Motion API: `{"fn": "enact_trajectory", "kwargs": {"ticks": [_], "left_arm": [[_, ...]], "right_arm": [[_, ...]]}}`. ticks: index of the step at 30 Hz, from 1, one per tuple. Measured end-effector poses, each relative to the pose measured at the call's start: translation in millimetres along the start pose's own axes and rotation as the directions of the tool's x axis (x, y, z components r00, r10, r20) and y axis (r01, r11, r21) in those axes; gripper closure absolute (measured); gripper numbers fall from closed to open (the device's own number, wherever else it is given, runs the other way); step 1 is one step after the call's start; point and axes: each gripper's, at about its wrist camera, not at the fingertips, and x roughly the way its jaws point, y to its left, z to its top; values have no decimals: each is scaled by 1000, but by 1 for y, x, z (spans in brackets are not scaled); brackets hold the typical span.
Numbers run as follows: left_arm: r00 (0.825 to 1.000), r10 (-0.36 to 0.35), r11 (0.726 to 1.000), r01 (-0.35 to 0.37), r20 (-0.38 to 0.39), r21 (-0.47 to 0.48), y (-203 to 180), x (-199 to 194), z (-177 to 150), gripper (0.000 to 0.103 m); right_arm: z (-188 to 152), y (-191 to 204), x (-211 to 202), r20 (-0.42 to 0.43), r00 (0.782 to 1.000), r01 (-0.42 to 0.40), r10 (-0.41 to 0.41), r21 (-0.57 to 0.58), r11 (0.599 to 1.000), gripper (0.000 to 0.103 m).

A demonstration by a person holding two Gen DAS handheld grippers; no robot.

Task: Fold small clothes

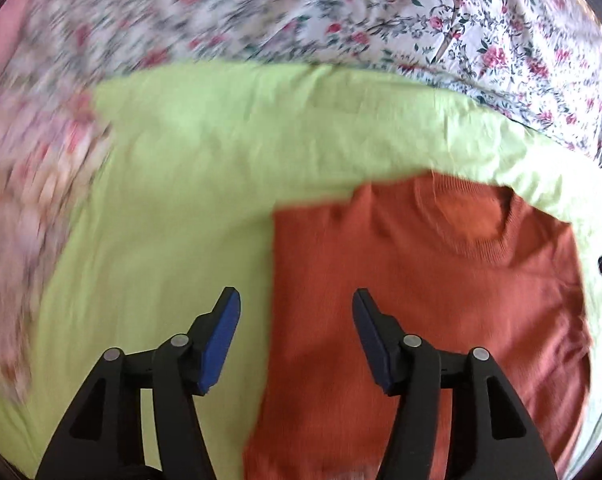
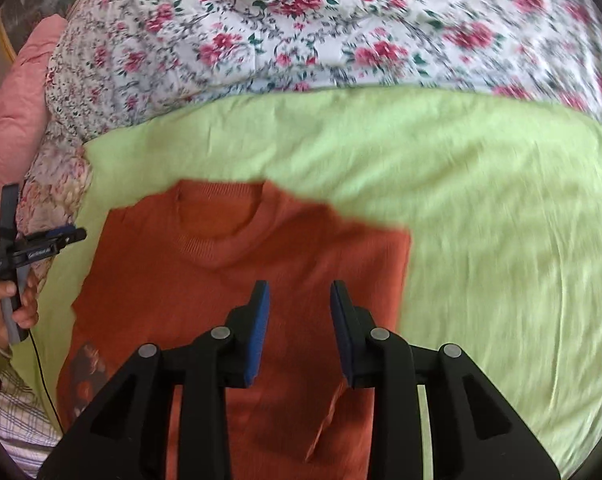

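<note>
A rust-orange knit sweater (image 2: pixel 237 280) lies flat on a lime-green cloth (image 2: pixel 481 208), its ribbed round neckline toward the far side and both side edges looking straight, apparently with the sleeves folded in. The green cloth is spread over a bed covered by a white sheet printed with pink roses (image 2: pixel 301 32). A pink quilted cover (image 2: pixel 9 120) shows at the left edge of the right wrist view.

The right claw (image 2: pixel 300 292) hangs over the middle of the sweater's body, below the neckline. Its 2 blue-padded fingers (image 2: pixel 257 332) stand apart with a modest gap, and nothing is between them; the orange knit seen in the gap lies beneath. A narrow orange strip, perhaps a tag or a fold of fabric, shows under the right-hand finger, but blur makes it hard to tell what it is.

The left claw (image 1: pixel 297 300) is spread wider, also empty, above the sweater's left edge: one blue pad (image 1: pixel 221 344) sits over the green cloth, the other over the orange knit. In the right wrist view the left claw appears small at the left margin, held in a person's hand (image 2: pixel 15 300), with a thin black cable trailing down and a checked sleeve below it. A dark printed patch (image 2: pixel 87 376) marks the sweater's lower left part.
</note>
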Motion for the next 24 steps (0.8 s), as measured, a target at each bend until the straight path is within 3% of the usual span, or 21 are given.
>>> {"fn": "enact_trajectory", "kwargs": {"ticks": [5,10,21,24], "left_arm": [[998,-37,996,34,-41,-86,0,-25,-104,43],[992,-95,987,82,-87,-139,-1,-40,-178,43],[987,-131,989,124,-94,-76,-4,-75,-242,38],[985,-128,990,121,-119,-69,-2,-77,-256,37]], "right_arm": [[-56,10,-14,-38,999,2,1,60,998,69],[-97,22,-28,-54,998,17,-12,102,995,68],[-174,32,-71,-47,998,50,-42,176,983,67],[-192,34,-80,-51,998,54,-45,187,981,61]]}}
